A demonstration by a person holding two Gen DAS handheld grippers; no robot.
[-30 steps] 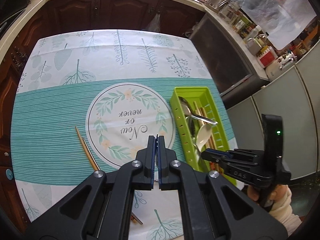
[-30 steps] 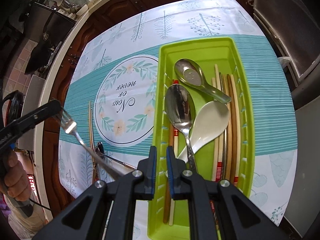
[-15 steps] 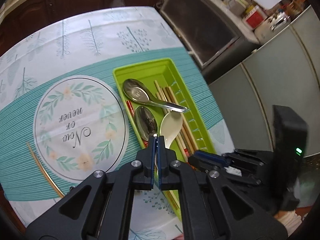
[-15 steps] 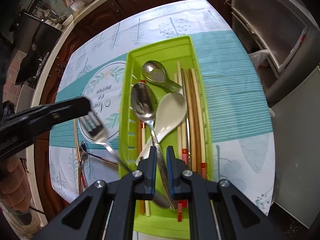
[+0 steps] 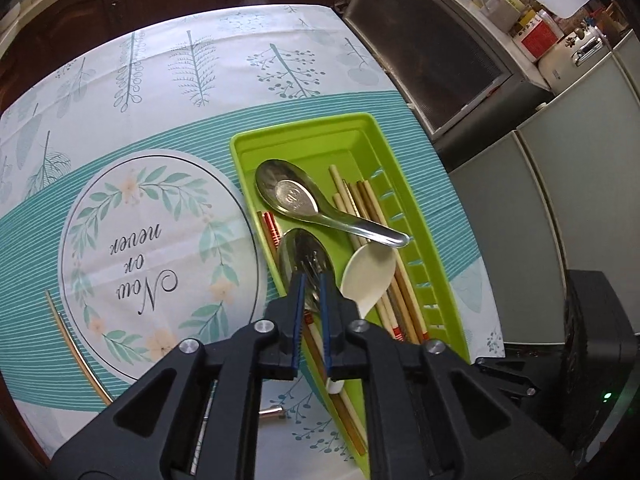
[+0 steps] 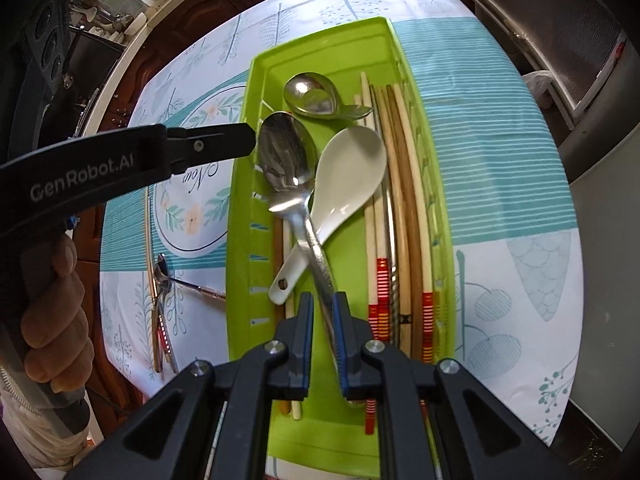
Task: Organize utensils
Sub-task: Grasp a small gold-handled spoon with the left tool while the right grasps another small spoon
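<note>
A green utensil tray [image 5: 304,148] [image 6: 336,58] lies on the leaf-print tablecloth. It holds a steel spoon [image 5: 288,256] [image 6: 300,140], a wide steel soup spoon [image 5: 296,196] [image 6: 312,96], a white ceramic spoon [image 5: 368,276] [image 6: 344,176] and several chopsticks [image 5: 372,208] [image 6: 404,200]. A fork [image 5: 310,262] [image 6: 282,164] rests with its tines in the steel spoon's bowl. My left gripper [image 5: 310,276] [image 6: 250,140] hovers just over those tines, its jaws opening and no longer pressing them. My right gripper [image 6: 323,300] hangs over the tray's near end with a narrow gap. The spoon's handle runs beneath it, ungripped.
On the cloth left of the tray lie a gold chopstick [image 5: 76,344], a small spoon [image 6: 160,272] and more chopsticks [image 6: 151,280]. A person's hand [image 6: 52,312] holds the left gripper. Grey cabinets and a crowded counter [image 5: 520,20] stand close beyond the table's right edge.
The left gripper carried the fork from over the cloth to the tray, lowered it onto the steel spoon, and its jaws parted. The right gripper drifted slightly over the tray.
</note>
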